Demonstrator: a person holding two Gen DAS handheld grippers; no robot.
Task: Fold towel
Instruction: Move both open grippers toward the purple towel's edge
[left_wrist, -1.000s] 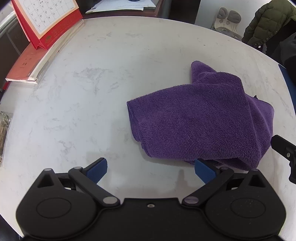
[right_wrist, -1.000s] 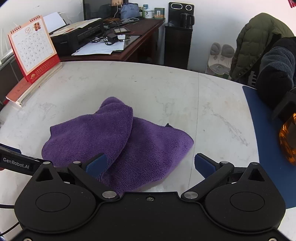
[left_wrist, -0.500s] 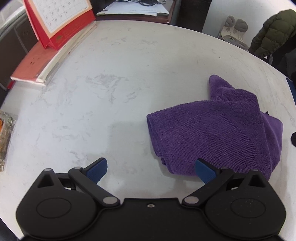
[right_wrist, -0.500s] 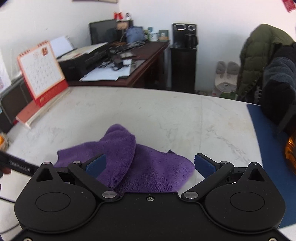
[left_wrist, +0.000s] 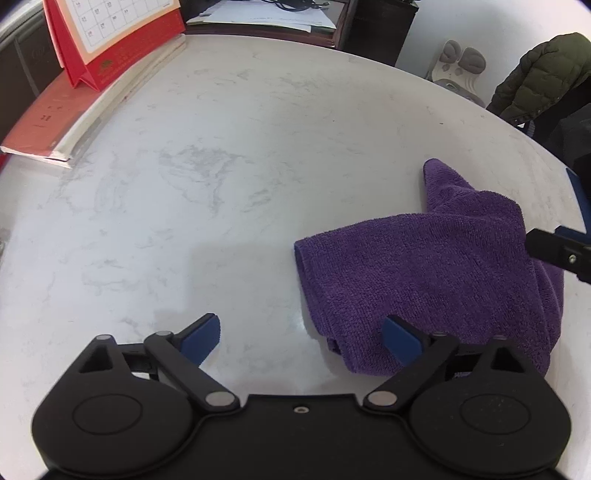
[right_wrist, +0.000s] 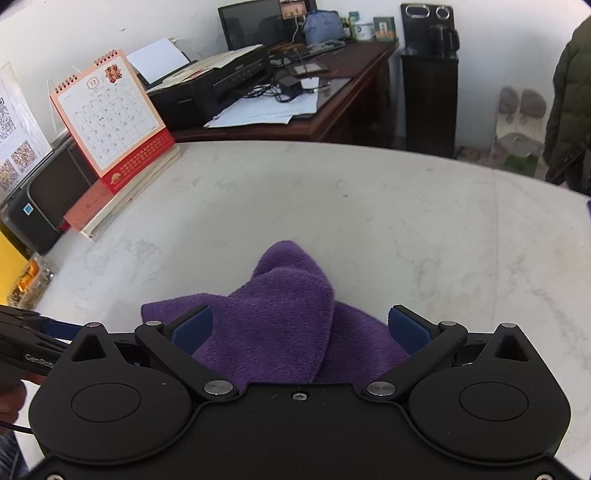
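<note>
**Inspector:** One crumpled purple terry towel (left_wrist: 436, 273) lies on the white marble-patterned worktop (left_wrist: 221, 184), bunched into loose overlapping folds, with one corner peaked up at its far side.

**Clerk:** And the left tool (left_wrist: 301, 338)?

**Inspector:** Spread wide, though its jaws have just been closing a little. Nothing is pinched. Its right blue pad (left_wrist: 400, 339) sits over the near left edge of the towel; its left pad is over bare worktop. Whether the right pad touches the cloth, I cannot tell.

**Clerk:** The right tool (right_wrist: 301, 328)?

**Inspector:** Also spread. The towel lies between and beyond its blue pads (right_wrist: 192, 326), but neither presses on it. In the left wrist view one of its black fingers enters from the right edge, over the towel's far right side.

**Clerk:** Surroundings?

**Inspector:** A red-based desk calendar (right_wrist: 110, 122) stands on a red-covered book (left_wrist: 44, 122) at the worktop's far left edge. Behind it, a dark wooden desk (right_wrist: 332, 107) carries a black printer (right_wrist: 214, 88) and loose papers. A dark green padded jacket (left_wrist: 543, 74) hangs at the right.
</note>
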